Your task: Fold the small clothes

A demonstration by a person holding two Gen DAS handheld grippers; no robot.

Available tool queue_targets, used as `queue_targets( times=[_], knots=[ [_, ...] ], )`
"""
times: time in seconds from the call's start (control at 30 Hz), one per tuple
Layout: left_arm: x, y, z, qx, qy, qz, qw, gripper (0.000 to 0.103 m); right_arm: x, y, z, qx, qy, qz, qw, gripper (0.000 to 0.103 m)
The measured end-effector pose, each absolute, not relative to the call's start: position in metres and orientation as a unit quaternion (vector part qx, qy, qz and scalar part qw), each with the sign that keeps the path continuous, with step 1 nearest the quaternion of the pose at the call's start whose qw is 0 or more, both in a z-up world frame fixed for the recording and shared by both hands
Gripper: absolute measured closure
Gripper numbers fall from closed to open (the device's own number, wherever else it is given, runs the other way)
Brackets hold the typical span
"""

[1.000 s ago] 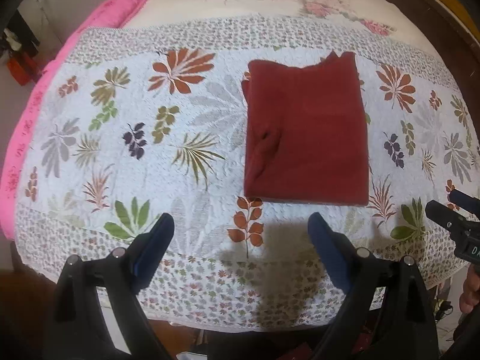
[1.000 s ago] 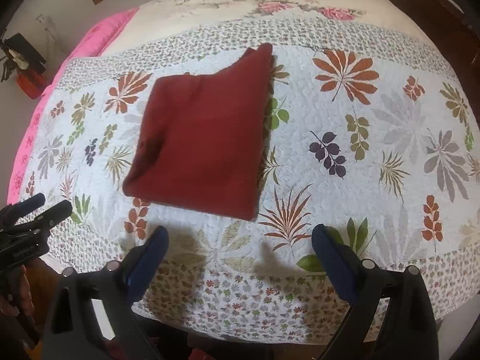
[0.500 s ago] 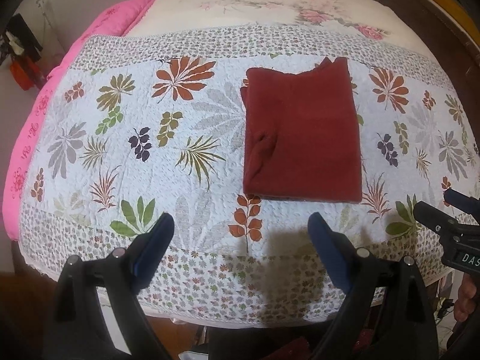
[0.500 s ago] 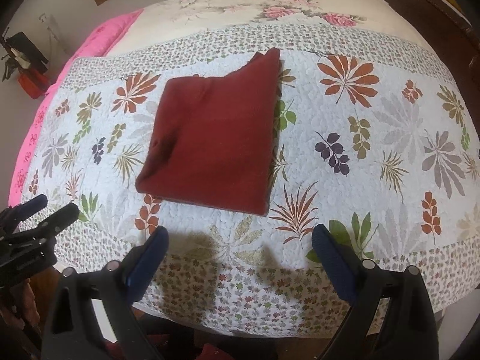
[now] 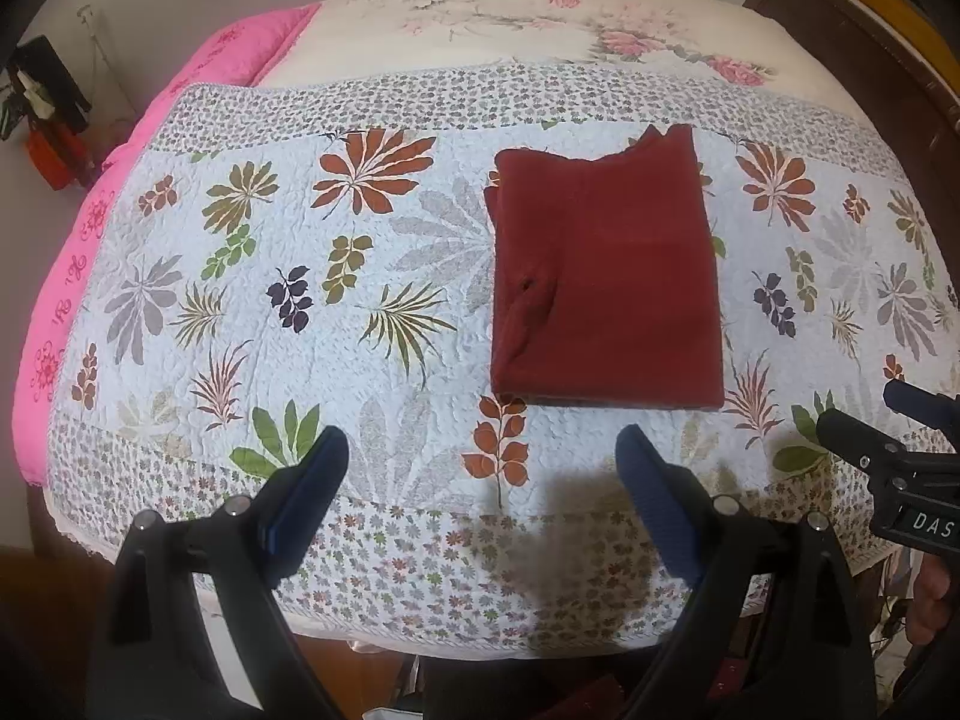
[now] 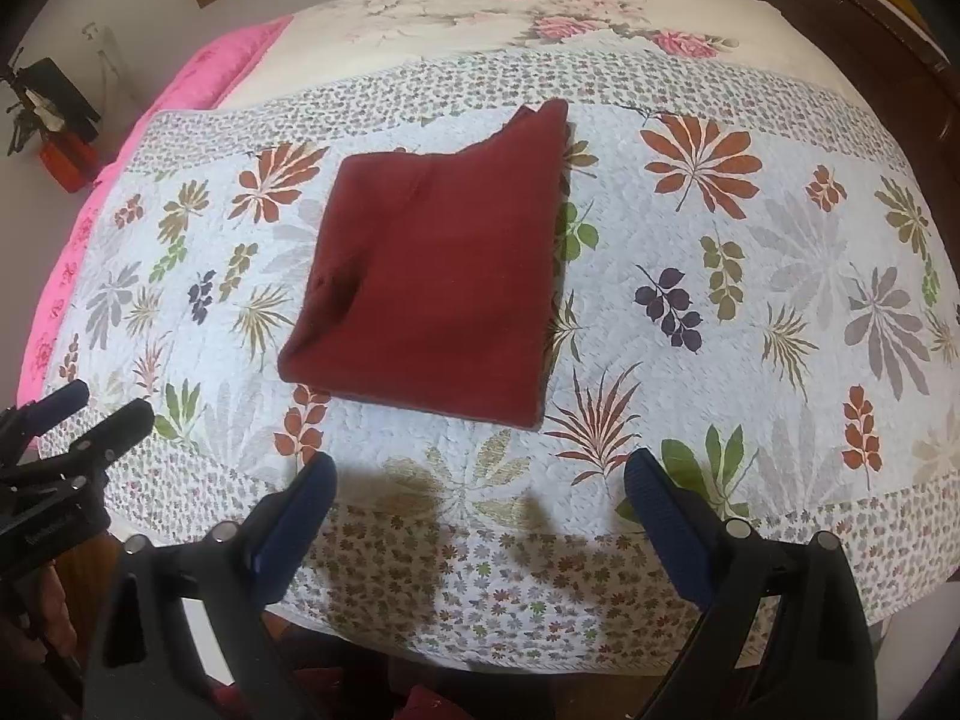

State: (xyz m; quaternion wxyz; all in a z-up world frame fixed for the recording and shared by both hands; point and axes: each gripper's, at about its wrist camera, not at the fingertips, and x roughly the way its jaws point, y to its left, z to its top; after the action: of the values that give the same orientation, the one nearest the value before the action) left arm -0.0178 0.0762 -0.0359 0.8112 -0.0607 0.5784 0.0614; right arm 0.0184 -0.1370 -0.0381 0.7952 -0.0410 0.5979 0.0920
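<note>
Two grippers hang over the near edge of a bed, both empty-handed. Going left to right: a pink blanket (image 5: 78, 252) runs along the bed's left side, beside a white quilt (image 5: 288, 360) printed with leaves in rust, green and grey. The left gripper (image 5: 483, 456) hovers above the quilt's small-flowered border, its blue fingers (image 5: 312, 480) spread wide with nothing between them. Past them and a little to the right lies the dark red garment (image 5: 606, 282), folded into a flat, neat rectangle on the quilt, with a small pucker near its left edge and one corner peaking up at the far right. Well apart from the cloth, at the right edge of the left wrist view, the right gripper (image 6: 480, 480) shows as a black frame; in its own view its blue fingers are equally wide and hold nothing, the garment lying ahead and to the left. Dark wooden bed frame (image 5: 870, 60) bounds the far right.
</note>
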Motion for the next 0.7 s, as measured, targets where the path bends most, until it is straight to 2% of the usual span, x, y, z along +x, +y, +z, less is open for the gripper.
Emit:
queue_targets(
  times=[0.7],
  knots=[
    [-0.0185, 0.0747, -0.0365, -0.053, 0.579, 0.068, 0.811, 0.013, 0.0201, -0.1354, -0.0382, -0.047, 0.599, 0.094, 0.794, 0.006]
  ],
)
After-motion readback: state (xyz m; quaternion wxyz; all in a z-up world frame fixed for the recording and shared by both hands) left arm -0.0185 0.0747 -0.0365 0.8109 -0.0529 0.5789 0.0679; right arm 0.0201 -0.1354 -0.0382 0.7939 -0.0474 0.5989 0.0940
